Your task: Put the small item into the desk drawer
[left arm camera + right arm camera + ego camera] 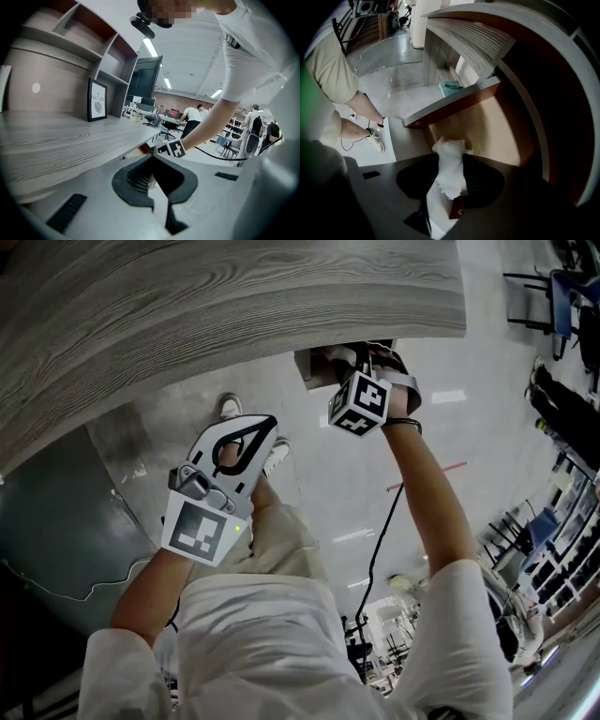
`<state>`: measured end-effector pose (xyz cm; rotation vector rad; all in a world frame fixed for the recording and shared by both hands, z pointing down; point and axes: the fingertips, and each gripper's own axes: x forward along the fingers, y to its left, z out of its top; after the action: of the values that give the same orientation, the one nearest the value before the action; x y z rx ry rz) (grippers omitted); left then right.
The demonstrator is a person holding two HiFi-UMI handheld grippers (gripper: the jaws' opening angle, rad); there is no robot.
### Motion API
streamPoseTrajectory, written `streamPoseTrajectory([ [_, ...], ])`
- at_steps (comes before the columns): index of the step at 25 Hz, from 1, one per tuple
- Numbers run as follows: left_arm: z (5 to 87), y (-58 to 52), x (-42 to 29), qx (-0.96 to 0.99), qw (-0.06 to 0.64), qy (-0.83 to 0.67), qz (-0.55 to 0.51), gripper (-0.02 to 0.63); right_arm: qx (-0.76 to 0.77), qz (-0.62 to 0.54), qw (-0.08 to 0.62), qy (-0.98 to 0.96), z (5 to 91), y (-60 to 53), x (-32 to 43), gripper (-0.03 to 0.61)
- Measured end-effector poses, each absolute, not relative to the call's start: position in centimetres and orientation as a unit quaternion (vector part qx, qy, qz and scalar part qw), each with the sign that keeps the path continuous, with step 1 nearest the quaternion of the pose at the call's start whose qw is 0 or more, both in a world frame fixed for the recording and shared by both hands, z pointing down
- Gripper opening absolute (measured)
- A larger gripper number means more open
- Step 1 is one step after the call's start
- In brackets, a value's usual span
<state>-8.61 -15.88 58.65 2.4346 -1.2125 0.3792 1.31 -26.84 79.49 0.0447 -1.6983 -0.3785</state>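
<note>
A white crumpled small item (450, 165) sticks up between the dark pads of my right gripper (450, 157), which is shut on it. That gripper (367, 364) reaches under the desk's front edge into the open drawer (314, 367), and its marker cube shows just below. In the right gripper view the item hangs over the drawer's tan bottom (492, 133), beside the red-brown drawer wall (450, 101). My left gripper (268, 424) is held in the air in front of the desk, its jaws together and empty (152, 158).
The grey wood desk top (234, 296) spans the top of the head view. A framed picture (97, 99) and a monitor (145, 77) stand on it. A teal object (451, 87) lies below the desk. Chairs (553, 296) stand at right; a cable (380, 540) trails on the floor.
</note>
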Motion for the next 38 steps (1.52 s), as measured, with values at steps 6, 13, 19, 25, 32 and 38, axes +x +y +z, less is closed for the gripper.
streamPoseTrajectory([
  [6, 58.8, -15.7, -8.1, 0.872, 0.198, -0.427, 0.138, 0.006, 0.006, -0.157, 0.652, -0.742, 79.9, -26.8, 1.4, 0.16],
  [13, 59.2, -14.7, -7.7, 0.874, 0.195, -0.424, 0.136, 0.006, 0.057, -0.097, 0.617, -0.779, 78.2, -26.7, 0.7, 0.212],
  [19, 58.6, -14.7, -7.6, 0.876, 0.184, -0.423, 0.142, 0.006, 0.099, -0.085, 0.587, -0.799, 74.7, -27.0, 1.1, 0.25],
  [25, 60.0, -13.1, -7.5, 0.879, 0.159, -0.424, 0.15, 0.006, 0.149, -0.084, 0.557, -0.812, 73.2, -24.6, 3.0, 0.252],
  [32, 57.3, -13.0, -5.5, 0.885, 0.137, -0.422, 0.139, 0.006, 0.216, -0.071, 0.527, -0.819, 68.3, -23.0, 6.2, 0.252],
  [38, 51.8, -12.6, -3.1, 0.896, 0.096, -0.41, 0.137, 0.006, 0.302, -0.026, 0.473, -0.828, 61.2, -21.7, 9.8, 0.25],
])
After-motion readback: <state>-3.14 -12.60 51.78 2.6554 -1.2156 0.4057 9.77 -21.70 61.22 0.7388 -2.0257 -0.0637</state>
